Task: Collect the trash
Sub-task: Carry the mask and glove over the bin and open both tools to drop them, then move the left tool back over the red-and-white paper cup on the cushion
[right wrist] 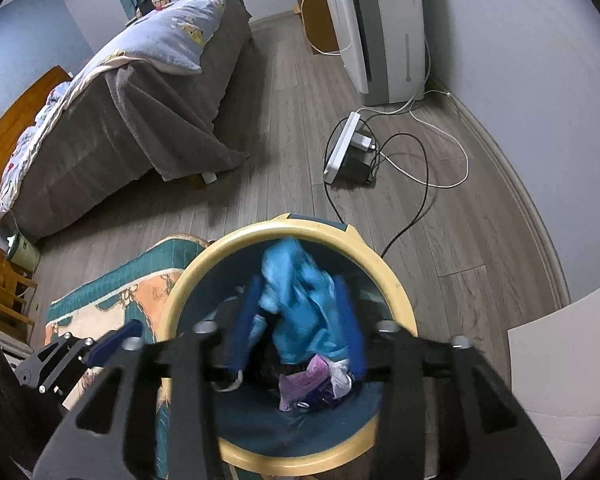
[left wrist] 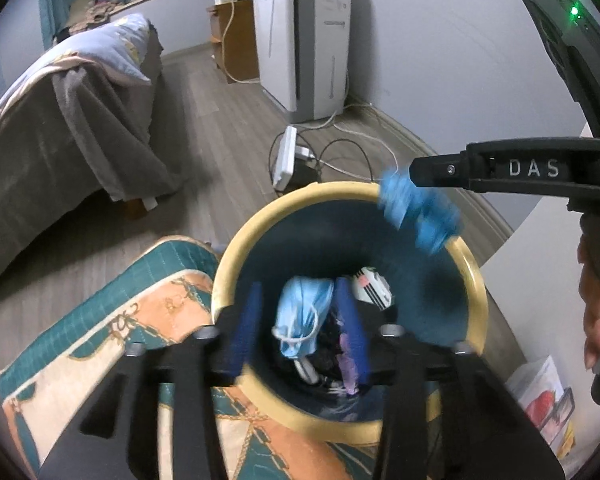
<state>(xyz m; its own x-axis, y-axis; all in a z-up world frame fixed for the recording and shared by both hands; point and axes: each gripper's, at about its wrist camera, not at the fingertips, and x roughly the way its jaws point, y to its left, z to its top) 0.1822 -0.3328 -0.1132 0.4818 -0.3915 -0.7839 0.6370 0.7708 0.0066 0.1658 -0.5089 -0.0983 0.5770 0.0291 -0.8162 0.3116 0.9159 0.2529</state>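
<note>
Directly below the left claw [left wrist: 300,320], whose blue fingers [left wrist: 246,324] stand part-way apart with nothing pressed between them, a crumpled light-blue face mask [left wrist: 300,316] lies loose in the gap, resting on the heap of trash at the bottom of the bin [left wrist: 236,248]. The bin is round, dark blue inside with a pale yellow rim. A white striped scrap [left wrist: 374,284] lies just right of the claw's right finger, and a pink-purple wrapper [left wrist: 350,364] shows low beside it.

The right claw [right wrist: 298,320] is likewise half spread over the same bin [right wrist: 188,280]. A blurred bright-blue cloth-like piece [right wrist: 296,296] hangs between its fingers [right wrist: 244,320]; whether the pads touch it I cannot tell, though it looks loose. Below it sit a purple wrapper [right wrist: 300,384] and a white scrap [right wrist: 340,374].

In the left wrist view this blue piece [left wrist: 416,212] blurs at the bin's far right rim, just under the right claw's black tip [left wrist: 432,170], with a hand [left wrist: 598,312] at the edge.

Left of both claws lies a teal-and-orange patterned mat [left wrist: 112,344]. Beyond the bin, on the wooden floor [right wrist: 284,128], sit a power strip [right wrist: 342,148] with cables, farther left a bed [right wrist: 112,120] under a grey cover, and farthest a white appliance [right wrist: 380,28] against the wall.
</note>
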